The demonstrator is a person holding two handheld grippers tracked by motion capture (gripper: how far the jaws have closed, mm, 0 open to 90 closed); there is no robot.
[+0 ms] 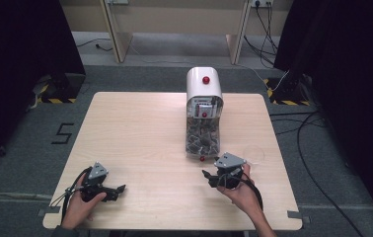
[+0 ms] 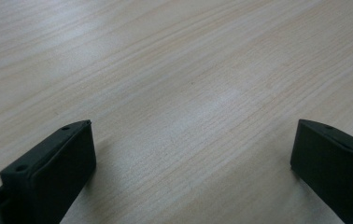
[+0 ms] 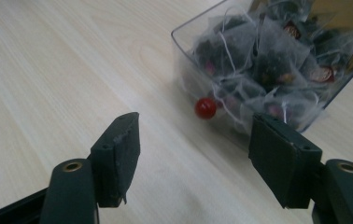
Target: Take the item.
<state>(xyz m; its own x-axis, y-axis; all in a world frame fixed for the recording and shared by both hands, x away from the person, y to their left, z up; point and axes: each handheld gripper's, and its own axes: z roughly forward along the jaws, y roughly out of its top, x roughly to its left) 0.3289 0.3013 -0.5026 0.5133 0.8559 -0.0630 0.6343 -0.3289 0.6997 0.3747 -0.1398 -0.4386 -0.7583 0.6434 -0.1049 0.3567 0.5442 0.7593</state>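
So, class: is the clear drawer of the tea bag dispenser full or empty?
Full: the clear drawer is packed with tea bags, seen through its wall, behind the red knob.

We see bare table (image 1: 140,128) across the left and middle — free passage there. The white dispenser (image 1: 204,86) with its clear drawer (image 3: 191,51) of tea bags (image 3: 258,56) blocks the centre-right, and 1 clear cup (image 1: 254,154) stands just beside the right gripper (image 1: 209,178).

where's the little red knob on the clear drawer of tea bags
In the right gripper view the red knob sits on the clear drawer's front wall, just beyond the open right claw; in the high view it faces the person.
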